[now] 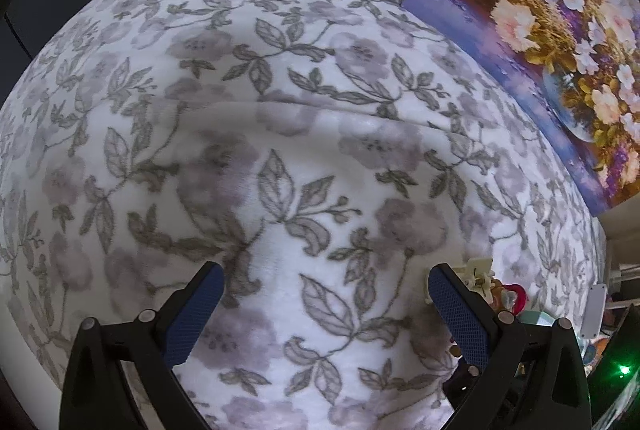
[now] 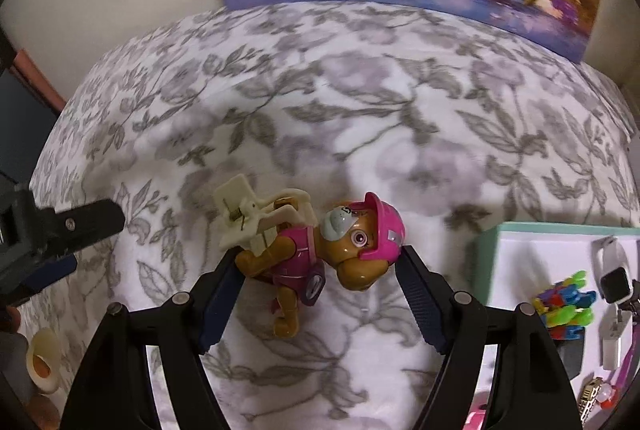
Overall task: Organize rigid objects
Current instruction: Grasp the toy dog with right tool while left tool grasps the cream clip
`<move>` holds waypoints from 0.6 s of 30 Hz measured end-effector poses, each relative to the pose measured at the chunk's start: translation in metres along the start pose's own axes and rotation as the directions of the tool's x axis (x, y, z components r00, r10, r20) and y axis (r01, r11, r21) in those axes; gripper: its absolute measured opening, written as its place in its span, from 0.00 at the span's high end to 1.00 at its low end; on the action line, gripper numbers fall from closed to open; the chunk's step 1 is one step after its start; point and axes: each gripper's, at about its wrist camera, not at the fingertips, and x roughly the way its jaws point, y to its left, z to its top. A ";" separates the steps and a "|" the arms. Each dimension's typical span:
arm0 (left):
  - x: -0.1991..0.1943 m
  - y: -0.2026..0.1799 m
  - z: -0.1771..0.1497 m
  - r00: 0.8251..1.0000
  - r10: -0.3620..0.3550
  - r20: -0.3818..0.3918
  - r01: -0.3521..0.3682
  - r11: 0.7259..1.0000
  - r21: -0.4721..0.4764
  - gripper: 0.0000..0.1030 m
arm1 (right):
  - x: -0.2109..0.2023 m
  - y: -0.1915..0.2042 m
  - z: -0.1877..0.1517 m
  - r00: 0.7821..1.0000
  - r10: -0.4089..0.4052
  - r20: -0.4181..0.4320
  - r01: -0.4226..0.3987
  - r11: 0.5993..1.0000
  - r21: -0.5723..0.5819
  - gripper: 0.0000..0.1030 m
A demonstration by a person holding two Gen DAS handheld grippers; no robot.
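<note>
Pup figure (image 2: 320,262): we see it lying on the floral blanket (image 2: 360,109) between our right gripper (image 2: 320,262) fingers, jaws wide, not yet closed.
Clip risk: cream hair clip (image 2: 256,218) touches the figure's back; closing could snag or shove it.
Tray (image 2: 512,250): off to our right, part filled.
Left gripper (image 1: 324,286): wide, empty, over blanket.

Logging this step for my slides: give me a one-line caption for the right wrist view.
Open right tongs bracket a pink-helmeted toy pup lying beside a cream hair claw on the floral blanket.
</note>
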 end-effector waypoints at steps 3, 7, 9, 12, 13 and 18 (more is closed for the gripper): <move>0.001 -0.006 -0.002 1.000 -0.011 -0.004 0.011 1.000 0.010 0.00 | -0.007 -0.012 0.001 1.000 0.006 0.006 -0.006 1.000 0.017 0.25; 0.002 -0.015 -0.005 1.000 -0.025 -0.015 0.025 0.999 0.021 0.00 | -0.010 -0.019 0.001 1.000 0.025 -0.002 -0.025 0.999 0.032 0.25; 0.001 -0.019 -0.006 1.000 -0.023 -0.013 0.024 0.999 0.031 0.00 | -0.010 -0.018 0.001 0.998 0.058 -0.010 -0.057 0.998 0.036 0.25; -0.001 -0.023 -0.007 1.000 -0.019 -0.005 0.019 0.999 0.039 0.00 | -0.013 -0.011 -0.001 0.997 0.072 -0.009 -0.072 0.997 0.004 0.25; -0.001 -0.024 -0.007 1.000 -0.017 -0.005 0.018 0.999 0.040 0.00 | -0.013 -0.008 -0.002 0.997 0.074 -0.011 -0.074 0.997 -0.007 0.25; -0.003 -0.024 -0.007 1.000 -0.003 0.006 0.003 0.999 0.041 0.00 | 0.003 0.011 -0.010 0.998 0.013 -0.063 -0.019 0.996 -0.091 0.25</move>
